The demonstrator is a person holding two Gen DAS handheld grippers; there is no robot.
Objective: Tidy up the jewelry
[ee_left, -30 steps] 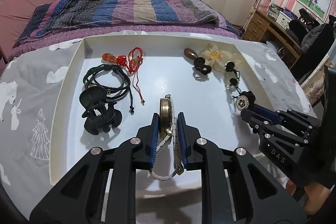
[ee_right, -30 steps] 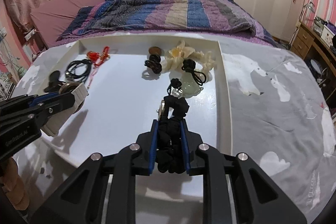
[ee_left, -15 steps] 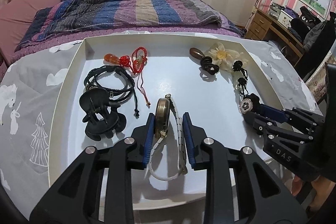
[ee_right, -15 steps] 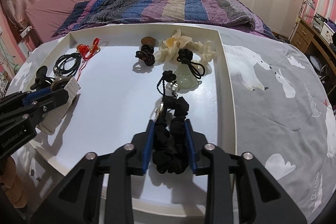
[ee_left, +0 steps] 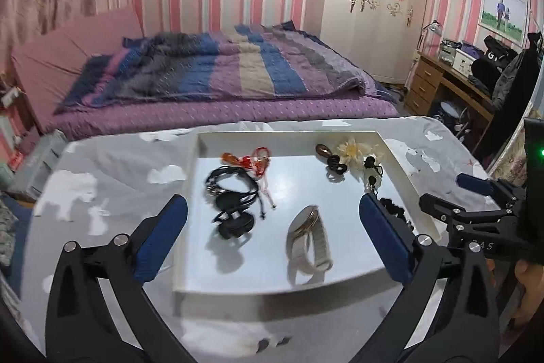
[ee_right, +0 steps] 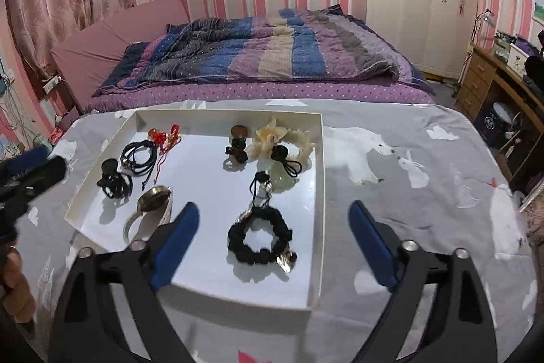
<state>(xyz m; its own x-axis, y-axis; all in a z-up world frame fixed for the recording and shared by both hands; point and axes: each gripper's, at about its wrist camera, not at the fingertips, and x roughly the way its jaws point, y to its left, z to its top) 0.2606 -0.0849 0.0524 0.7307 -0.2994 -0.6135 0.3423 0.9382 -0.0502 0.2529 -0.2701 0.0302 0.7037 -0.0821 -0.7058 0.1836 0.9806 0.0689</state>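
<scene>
- Both grippers have lifted back from the white tray (ee_right: 314, 193), and their jaws have just been opening.
- Left gripper (ee_left: 272, 237) hangs tilted down, jaws wide; the watch (ee_left: 307, 238) lies free on the tray's near part.
- Right gripper (ee_right: 272, 240) is tilted down likewise, jaws wide above the black scrunchie (ee_right: 260, 235).
- A hand (ee_right: 15, 288), probably the left, shows blurred at the edge.

A table covered in a grey cloth (ee_right: 425, 193) printed with white animals is carrying a white tray (ee_right: 316, 227). The tray is sitting flat on the cloth, its near edge lying close to the table's front.
</scene>
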